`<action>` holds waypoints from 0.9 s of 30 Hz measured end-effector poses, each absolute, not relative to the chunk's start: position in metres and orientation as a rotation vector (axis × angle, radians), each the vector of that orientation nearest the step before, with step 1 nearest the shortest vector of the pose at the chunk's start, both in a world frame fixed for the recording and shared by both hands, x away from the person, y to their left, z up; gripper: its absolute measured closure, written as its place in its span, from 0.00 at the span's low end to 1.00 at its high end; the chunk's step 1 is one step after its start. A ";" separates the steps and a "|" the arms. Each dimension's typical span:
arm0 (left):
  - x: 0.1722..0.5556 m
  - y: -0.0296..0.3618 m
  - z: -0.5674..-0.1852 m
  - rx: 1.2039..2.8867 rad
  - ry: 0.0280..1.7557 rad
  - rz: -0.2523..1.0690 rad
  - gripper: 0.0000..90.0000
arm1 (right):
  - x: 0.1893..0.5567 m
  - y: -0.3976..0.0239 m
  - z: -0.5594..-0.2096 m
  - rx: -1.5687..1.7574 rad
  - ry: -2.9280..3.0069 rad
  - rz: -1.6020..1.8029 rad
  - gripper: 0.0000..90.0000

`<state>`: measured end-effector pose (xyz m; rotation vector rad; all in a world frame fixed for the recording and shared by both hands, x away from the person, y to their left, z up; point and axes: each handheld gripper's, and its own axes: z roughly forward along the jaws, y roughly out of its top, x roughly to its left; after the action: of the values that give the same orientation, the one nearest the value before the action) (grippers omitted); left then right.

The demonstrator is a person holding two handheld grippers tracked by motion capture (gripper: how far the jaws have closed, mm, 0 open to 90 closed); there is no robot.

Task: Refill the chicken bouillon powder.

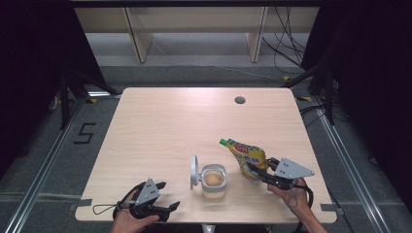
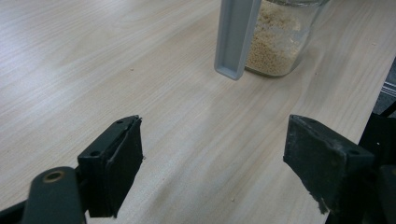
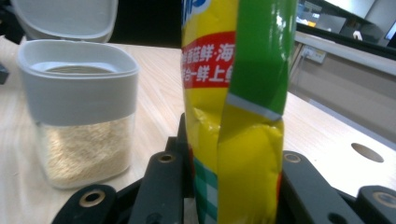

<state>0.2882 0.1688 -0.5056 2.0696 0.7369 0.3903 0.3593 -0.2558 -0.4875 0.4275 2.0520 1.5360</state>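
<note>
Pouch held beside the open jar, ready for pouring

The right tongs [image 1: 259,173] clamp the yellow pouch [image 1: 248,155] low so its green cap stays free, just right of the jar [image 1: 214,180] whose lid [image 1: 194,171] stands flipped up; the left tongs [image 1: 166,195] rest wide, empty, on the table [image 1: 165,121].

The pouch [image 1: 248,158] at right is yellow with a green cap, a red band of white lettering and green-white checks low down. The clear jar [image 1: 214,182] has a grey collar, grey lid and beige grains. The table [image 1: 160,126] is pale woodgrain.
</note>
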 end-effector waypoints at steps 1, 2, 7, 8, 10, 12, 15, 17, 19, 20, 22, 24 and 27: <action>0.287 0.168 -0.506 2.049 0.745 0.385 0.21 | 0.361 -0.255 -0.487 0.426 2.062 1.531 0.82; 0.286 0.167 -0.507 2.036 0.764 0.374 0.21 | 0.363 -0.253 -0.487 0.435 2.045 1.537 0.82; 0.286 0.166 -0.506 2.036 0.749 0.376 0.21 | 0.369 -0.256 -0.491 0.490 2.049 1.532 0.82; 0.286 0.167 -0.505 2.058 0.743 0.383 0.21 | 0.369 -0.257 -0.492 0.528 2.038 1.532 0.82; 0.286 0.167 -0.504 2.039 0.752 0.367 0.21 | 0.370 -0.260 -0.493 0.538 2.034 1.544 0.82; 0.285 0.168 -0.504 2.036 0.759 0.377 0.21 | 0.371 -0.263 -0.492 0.542 2.041 1.539 0.82; 0.285 0.167 -0.504 2.043 0.742 0.378 0.21 | 0.366 -0.263 -0.493 0.581 2.031 1.535 0.81; 0.284 0.166 -0.504 2.035 0.749 0.359 0.21 | 0.363 -0.265 -0.492 0.594 2.061 1.525 0.81; 0.284 0.166 -0.504 2.035 0.744 0.368 0.21 | 0.361 -0.267 -0.492 0.637 2.049 1.515 0.81; 0.284 0.166 -0.503 2.044 0.743 0.363 0.21 | 0.361 -0.269 -0.491 0.632 2.053 1.519 0.81; 0.284 0.167 -0.503 2.036 0.743 0.375 0.21 | 0.359 -0.270 -0.492 0.648 2.041 1.521 0.81; 0.285 0.168 -0.502 2.049 0.718 0.391 0.21 | 0.361 -0.274 -0.491 0.614 2.046 1.499 0.81; 0.285 0.168 -0.503 2.042 0.720 0.389 0.21 | 0.359 -0.276 -0.492 0.665 2.058 1.495 0.80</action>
<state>0.2854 0.1681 -0.5028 2.0423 0.7200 0.3890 0.3585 -0.2758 -0.4917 0.6651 2.0584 1.4950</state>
